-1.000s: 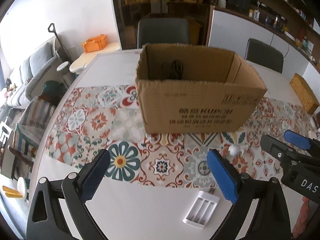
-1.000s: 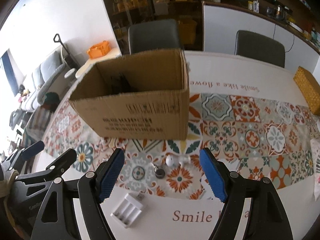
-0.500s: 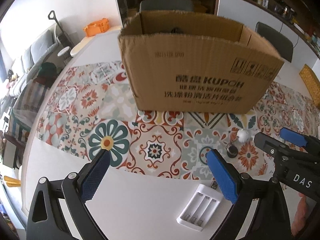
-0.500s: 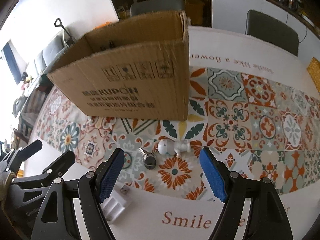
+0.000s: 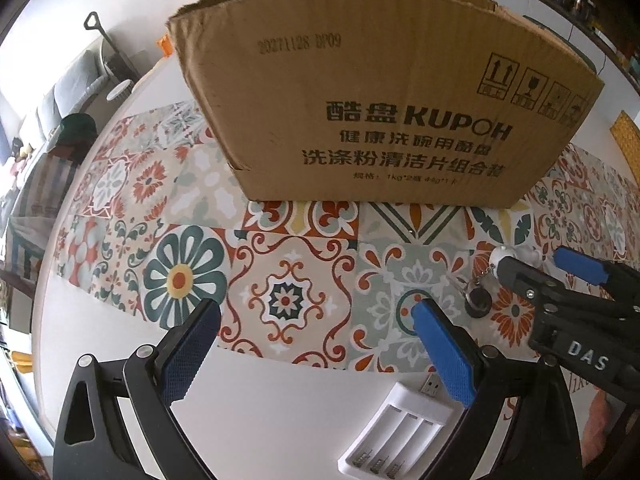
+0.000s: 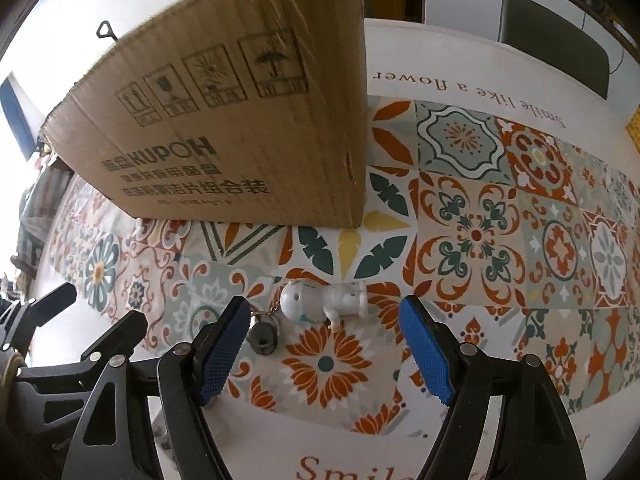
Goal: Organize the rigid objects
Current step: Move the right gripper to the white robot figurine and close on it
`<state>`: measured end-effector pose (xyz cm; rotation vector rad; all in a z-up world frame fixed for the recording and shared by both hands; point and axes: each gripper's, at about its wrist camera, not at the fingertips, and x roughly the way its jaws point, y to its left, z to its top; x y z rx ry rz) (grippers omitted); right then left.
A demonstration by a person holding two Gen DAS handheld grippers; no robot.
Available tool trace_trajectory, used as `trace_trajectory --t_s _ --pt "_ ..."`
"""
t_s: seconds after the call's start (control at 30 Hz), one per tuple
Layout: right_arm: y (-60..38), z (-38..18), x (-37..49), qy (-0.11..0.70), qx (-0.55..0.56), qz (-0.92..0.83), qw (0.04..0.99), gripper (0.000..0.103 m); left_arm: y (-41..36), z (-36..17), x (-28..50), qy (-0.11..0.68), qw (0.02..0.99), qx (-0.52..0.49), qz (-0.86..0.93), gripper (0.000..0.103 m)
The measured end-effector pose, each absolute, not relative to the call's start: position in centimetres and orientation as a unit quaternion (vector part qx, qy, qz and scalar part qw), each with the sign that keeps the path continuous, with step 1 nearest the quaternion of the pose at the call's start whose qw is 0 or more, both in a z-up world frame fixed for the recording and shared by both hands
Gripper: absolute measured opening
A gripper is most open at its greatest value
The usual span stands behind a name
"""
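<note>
A brown cardboard box (image 5: 384, 92) stands on the patterned tablecloth; it also shows in the right wrist view (image 6: 240, 128). A white figurine keychain (image 6: 324, 300) with a small black fob (image 6: 262, 338) lies just in front of my open right gripper (image 6: 324, 354), low over the cloth. My open, empty left gripper (image 5: 316, 356) hovers over the cloth left of the keychain (image 5: 508, 256). A white battery charger (image 5: 396, 432) lies under the left gripper's right finger. The right gripper (image 5: 560, 276) shows at the right of the left wrist view.
The tablecloth (image 6: 500, 220) covers a white table with printed script (image 6: 460, 80). A dark chair (image 6: 556, 40) stands behind the table. A yellow woven basket (image 5: 628, 140) sits at the far right. A sofa (image 5: 60, 96) is to the left.
Both grippers have moved forward and down toward the table. The box now looms larger and the keychain lies close before the right gripper. Both grippers stay open.
</note>
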<state>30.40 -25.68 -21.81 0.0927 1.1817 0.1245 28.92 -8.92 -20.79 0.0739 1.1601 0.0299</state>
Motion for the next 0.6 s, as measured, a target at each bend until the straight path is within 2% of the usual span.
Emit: trace_trajectory --t_s 0.5,0.6 --pt "-24.0 -24.7 33.1 0.571 0.036 0.059 0.818 0.072 -9.4 -22.1 29.4 0.561 0.827 0.035 0.019 0.099" --pt "-23.9 -24.8 33.4 0.567 0.025 0.05 0.822 0.064 -9.4 -22.2 29.4 0.561 0.827 0.037 0.02 0.099"
